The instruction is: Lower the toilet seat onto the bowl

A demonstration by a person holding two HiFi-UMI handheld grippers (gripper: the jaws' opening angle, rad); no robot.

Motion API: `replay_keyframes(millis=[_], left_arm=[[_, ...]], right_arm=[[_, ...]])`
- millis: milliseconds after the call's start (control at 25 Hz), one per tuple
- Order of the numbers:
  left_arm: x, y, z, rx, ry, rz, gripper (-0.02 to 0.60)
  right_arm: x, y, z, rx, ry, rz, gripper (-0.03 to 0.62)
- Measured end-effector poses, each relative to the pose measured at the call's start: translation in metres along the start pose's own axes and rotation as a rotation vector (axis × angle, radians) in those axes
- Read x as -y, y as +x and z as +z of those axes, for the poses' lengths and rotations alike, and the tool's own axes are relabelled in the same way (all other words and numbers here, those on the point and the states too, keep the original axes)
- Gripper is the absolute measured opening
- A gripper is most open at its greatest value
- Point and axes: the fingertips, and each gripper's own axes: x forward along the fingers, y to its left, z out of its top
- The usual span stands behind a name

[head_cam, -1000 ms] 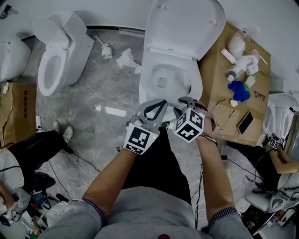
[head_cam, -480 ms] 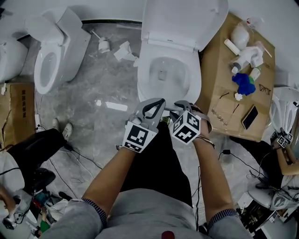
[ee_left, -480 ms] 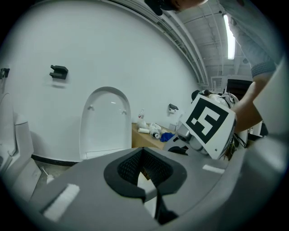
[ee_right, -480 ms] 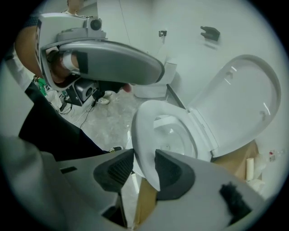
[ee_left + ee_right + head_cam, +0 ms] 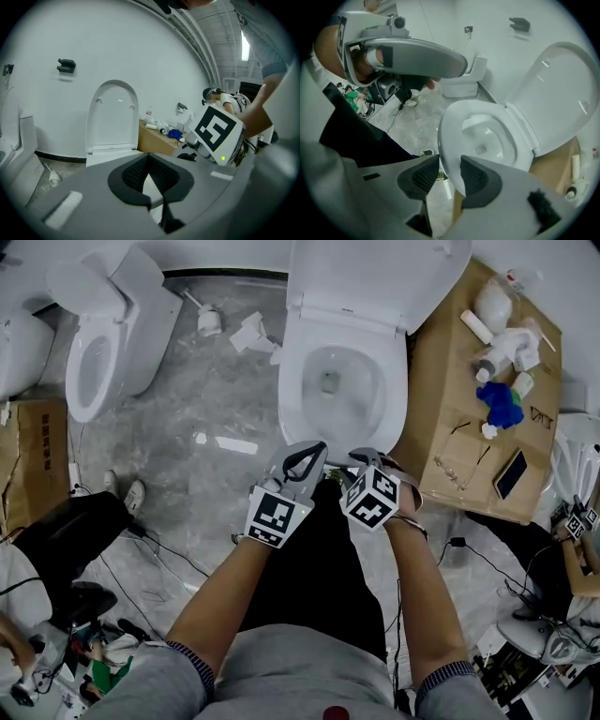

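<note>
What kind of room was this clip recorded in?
Probably a test or workshop room rather than a home bathroom. The open toilet shares the floor with a second toilet, a cardboard box beside it serves as a table for bottles, and loose cables trail across the floor.

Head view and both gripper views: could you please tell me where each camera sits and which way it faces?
Head view: on the person's head, looking steeply down at the toilet bowl; both forearms, the left gripper and the right gripper show.
Left gripper view: on the left gripper, facing the raised lid and wall; its shut jaws show.
Right gripper view: on the right gripper, facing down into the bowl; its open jaws and the left gripper show.
Shared: the lid appears in all three.
</note>
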Motion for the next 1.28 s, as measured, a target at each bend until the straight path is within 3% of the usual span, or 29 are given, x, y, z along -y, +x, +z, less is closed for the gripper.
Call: replay_keyframes(millis=[1280], left_arm=[[-0.021, 0.038, -0.128, -0.113, -0.115, 0.038, 0.008]], right_arm=[[-0.035, 0.135, -0.049, -0.032, 0.080, 0.133, 0.155]])
